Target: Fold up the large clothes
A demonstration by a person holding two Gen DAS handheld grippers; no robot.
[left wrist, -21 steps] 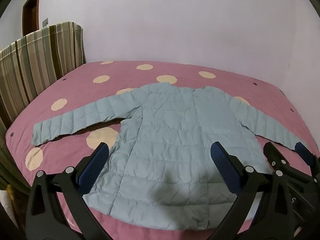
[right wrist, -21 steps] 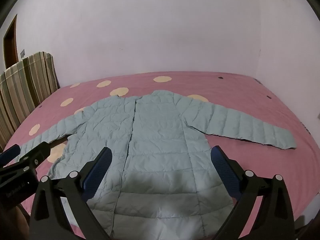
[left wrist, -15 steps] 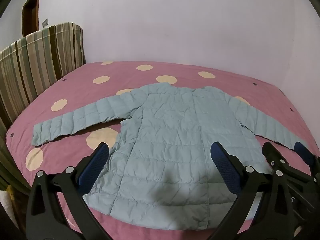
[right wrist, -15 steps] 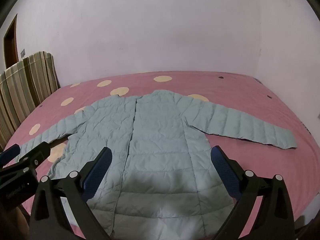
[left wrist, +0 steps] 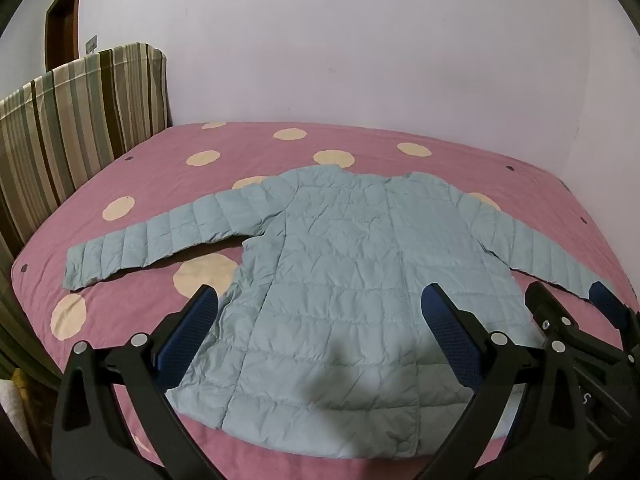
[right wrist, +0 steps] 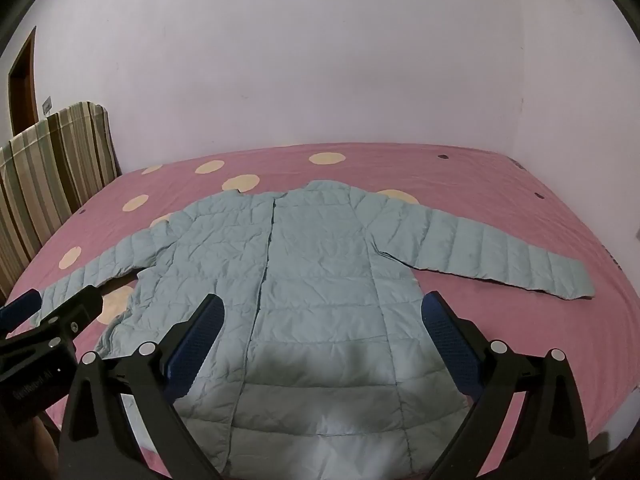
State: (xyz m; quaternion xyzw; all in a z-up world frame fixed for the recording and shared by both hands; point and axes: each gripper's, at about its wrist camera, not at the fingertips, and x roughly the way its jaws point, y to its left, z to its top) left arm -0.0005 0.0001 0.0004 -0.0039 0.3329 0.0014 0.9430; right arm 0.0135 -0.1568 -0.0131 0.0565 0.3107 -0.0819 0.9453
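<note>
Jaws of both tools stand spread as wide as they go, with nothing between them and nothing touched. The left black two-finger gripper with blue textured pads hangs above the lower hem of the pale blue quilted puffer jacket, pointing down at a slant. The right black two-finger gripper with blue textured pads hovers the same way over the jacket's lower half, and its fingers also show at the right edge of the left wrist view, just beside the left one.

The jacket lies flat and face up on the pink bedspread with cream polka dots, collar toward the far wall, hem toward the cameras, both sleeves stretched out sideways. Its fabric is thin, puffy and crinkled, stitched into horizontal channels, with a closed front seam running down the middle. The bedspread is smooth, with large round cream spots and a few small dark dots. A striped headboard cover in brown, green and beige bands stands upright at the bed's left side, against a plain pale wall. A brown wooden door frame shows in the far left corner.
</note>
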